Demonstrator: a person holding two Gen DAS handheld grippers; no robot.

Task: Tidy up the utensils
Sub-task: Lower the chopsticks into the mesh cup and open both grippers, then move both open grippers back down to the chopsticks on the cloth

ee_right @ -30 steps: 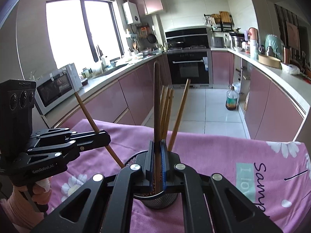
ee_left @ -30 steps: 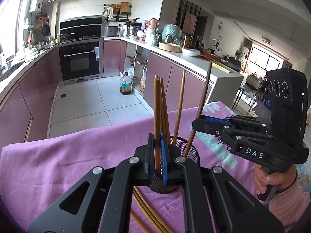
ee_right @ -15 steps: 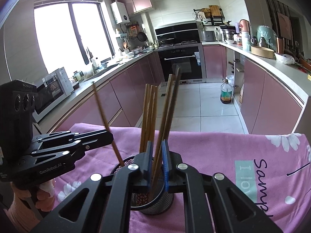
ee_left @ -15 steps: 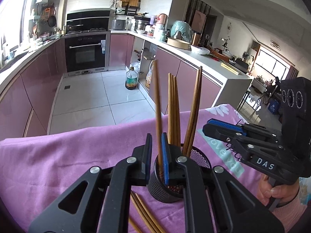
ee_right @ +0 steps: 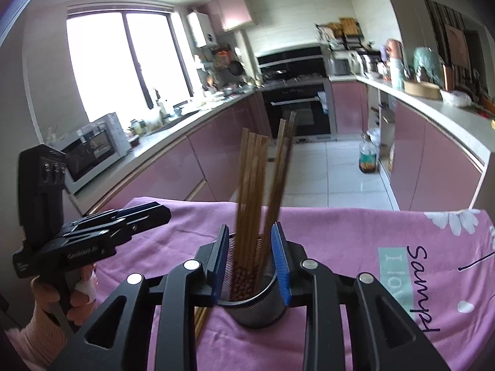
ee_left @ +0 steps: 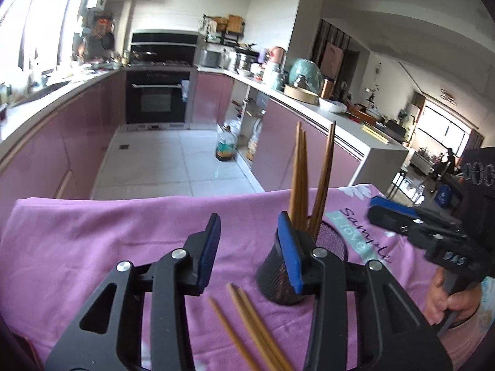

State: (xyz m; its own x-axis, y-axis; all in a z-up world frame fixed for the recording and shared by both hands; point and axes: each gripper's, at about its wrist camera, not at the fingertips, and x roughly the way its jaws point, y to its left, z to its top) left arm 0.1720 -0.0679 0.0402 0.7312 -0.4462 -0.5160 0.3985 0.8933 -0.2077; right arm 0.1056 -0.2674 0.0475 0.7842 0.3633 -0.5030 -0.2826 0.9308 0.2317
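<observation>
A black mesh cup (ee_left: 278, 275) stands on the purple cloth (ee_left: 108, 225) with several wooden chopsticks (ee_left: 300, 179) upright in it. My left gripper (ee_left: 249, 247) sits just left of the cup, jaws opening, nothing between them. Three loose chopsticks (ee_left: 247, 324) lie on the cloth below it. In the right wrist view the cup (ee_right: 256, 306) is straight ahead. My right gripper (ee_right: 250, 256) has its jaws opening on either side of the standing chopsticks (ee_right: 253, 185), pads clear of them. The right gripper (ee_left: 379, 210) also shows at the right of the left wrist view, the left gripper (ee_right: 154, 213) at the left of the right wrist view.
A hand (ee_left: 448, 300) in a pink sleeve holds the right gripper's handle. The cloth carries printed lettering (ee_right: 423, 284) and daisies on its right side. Beyond the table edge lie the tiled kitchen floor (ee_left: 161, 160), purple cabinets, an oven (ee_left: 157, 99) and a bottle on the floor (ee_left: 225, 145).
Both grippers went from shut on chopsticks to open. The chopsticks now stand free in the cup. My left gripper has shifted left, off the cup.
</observation>
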